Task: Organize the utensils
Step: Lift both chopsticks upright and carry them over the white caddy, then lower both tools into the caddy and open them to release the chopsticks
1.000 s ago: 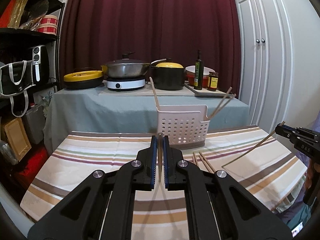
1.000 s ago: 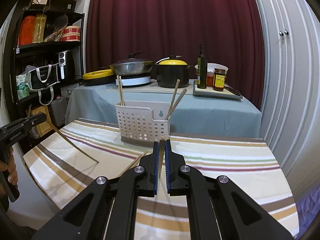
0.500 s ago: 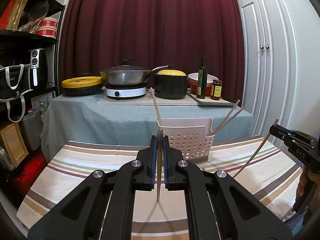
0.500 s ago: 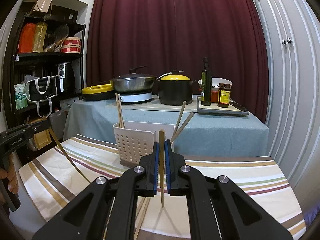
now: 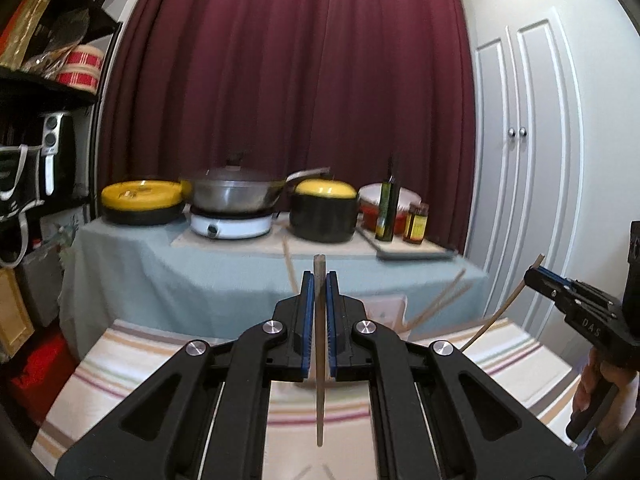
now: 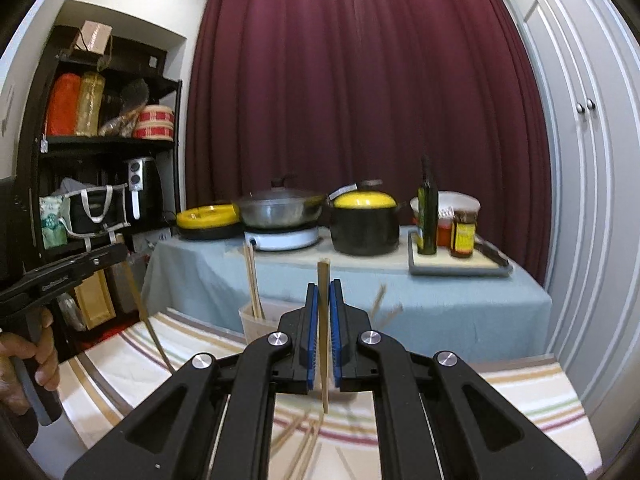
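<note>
My left gripper [image 5: 319, 276] is shut on a wooden chopstick [image 5: 319, 364] that hangs nearly upright above the striped tablecloth [image 5: 132, 360]. My right gripper [image 6: 323, 289] is shut on another chopstick [image 6: 322, 344], also held upright. The white perforated basket [image 6: 256, 320] stands on the cloth behind the fingers, mostly hidden, with chopsticks [image 6: 252, 280] leaning out of it. In the left wrist view the right gripper [image 5: 536, 276] shows at the right edge with its chopstick [image 5: 504, 312]. In the right wrist view the left gripper [image 6: 116, 254] shows at the left. Loose chopsticks [image 6: 300, 440] lie on the cloth below.
Behind stands a grey-blue covered table [image 6: 440, 304] with a yellow-lidded pan [image 6: 208, 220], a wok on a white cooker [image 6: 284, 236], a black pot [image 6: 366, 224], an oil bottle [image 6: 427, 208] and a jar [image 6: 463, 234]. A black shelf [image 6: 100, 140] is at the left, white cupboard doors [image 5: 528, 160] at the right.
Both grippers have risen and tilted upward, each still holding its chopstick, which now hangs more upright. The basket has dropped low in both views, behind the fingers.
</note>
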